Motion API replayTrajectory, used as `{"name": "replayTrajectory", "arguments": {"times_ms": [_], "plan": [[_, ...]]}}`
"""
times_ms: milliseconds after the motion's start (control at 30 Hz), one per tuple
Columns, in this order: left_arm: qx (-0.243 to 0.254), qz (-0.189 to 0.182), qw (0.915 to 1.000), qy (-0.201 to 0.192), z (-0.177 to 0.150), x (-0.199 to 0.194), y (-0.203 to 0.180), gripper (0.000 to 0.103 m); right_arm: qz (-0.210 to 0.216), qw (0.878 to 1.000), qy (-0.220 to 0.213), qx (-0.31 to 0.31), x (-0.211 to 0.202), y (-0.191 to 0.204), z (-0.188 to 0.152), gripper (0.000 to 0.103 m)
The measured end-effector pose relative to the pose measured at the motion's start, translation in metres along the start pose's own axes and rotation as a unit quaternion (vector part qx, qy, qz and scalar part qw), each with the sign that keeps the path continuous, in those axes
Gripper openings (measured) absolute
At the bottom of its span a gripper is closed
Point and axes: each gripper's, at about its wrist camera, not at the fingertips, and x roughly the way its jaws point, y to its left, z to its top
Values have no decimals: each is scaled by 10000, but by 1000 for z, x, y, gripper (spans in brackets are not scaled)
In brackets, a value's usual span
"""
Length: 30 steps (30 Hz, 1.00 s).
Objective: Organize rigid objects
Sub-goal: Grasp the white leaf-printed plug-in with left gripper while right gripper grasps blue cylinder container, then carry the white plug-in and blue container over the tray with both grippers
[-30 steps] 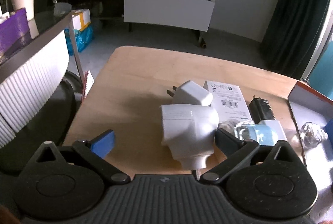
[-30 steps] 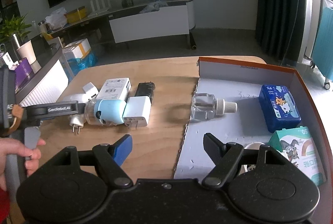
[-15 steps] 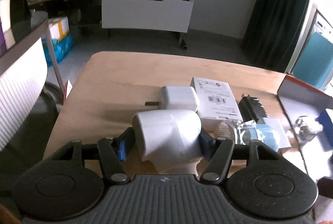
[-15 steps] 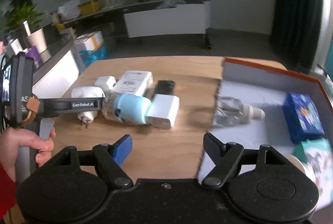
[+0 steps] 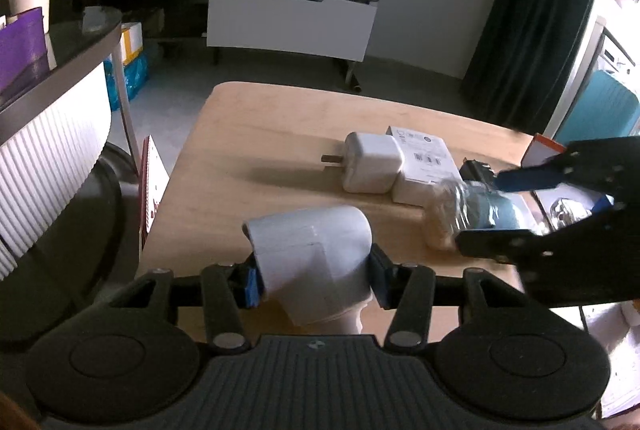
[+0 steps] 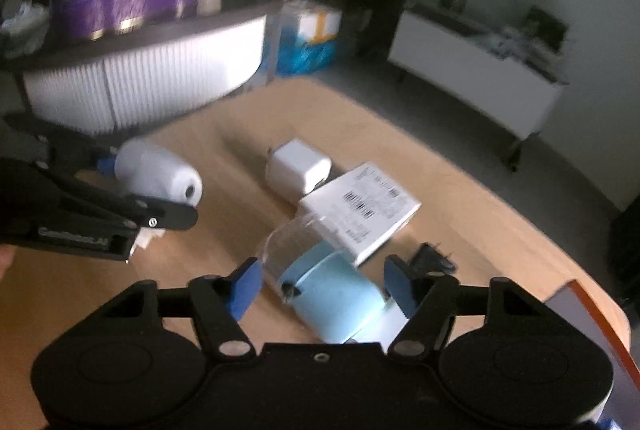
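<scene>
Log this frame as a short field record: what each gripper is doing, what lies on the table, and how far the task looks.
left gripper: shut on large white plug adapter, lifted off the wooden table
right gripper: open, straddling the light blue device with clear cap, not closed on it
on table: small white cube charger touching the white barcode-labelled box; black adapter beside the box
view quality: right wrist blurred
task stage: adapter picked, not yet placed
</scene>
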Motion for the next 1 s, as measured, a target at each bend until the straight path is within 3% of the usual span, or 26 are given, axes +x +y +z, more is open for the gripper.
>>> {"name": "replayTrajectory", "arguments": {"times_ms": [67, 100, 167, 267, 333, 367, 467, 1000], "plan": [[11, 28, 10000, -44, 0, 2, 1, 58, 75, 9999, 82, 9, 8, 2, 0, 68], [24, 24, 9999, -100, -2, 4, 3, 66, 155, 9997, 127, 112, 12, 2, 0, 60], [37, 152, 9998, -99, -3, 10, 3, 80, 245, 9989, 123, 368, 14, 3, -5, 57], [132, 260, 9993, -252, -3, 12, 1, 78, 168, 9980, 38, 610, 13, 9, -9, 57], [67, 162, 9995, -279, -1, 13, 2, 76, 204, 9961, -3, 853, 11, 10, -13, 56], [72, 122, 9994, -306, -1, 13, 2, 70, 189, 9956, -8, 923, 8, 9, -15, 56], [74, 91, 9994, -339, -2, 12, 2, 68, 57, 9929, -118, 1178, -4, 13, -22, 56], [-210, -377, 9981, -443, -17, -49, -24, 66, -307, 9639, -734, 2541, -103, 23, -61, 56]]}}
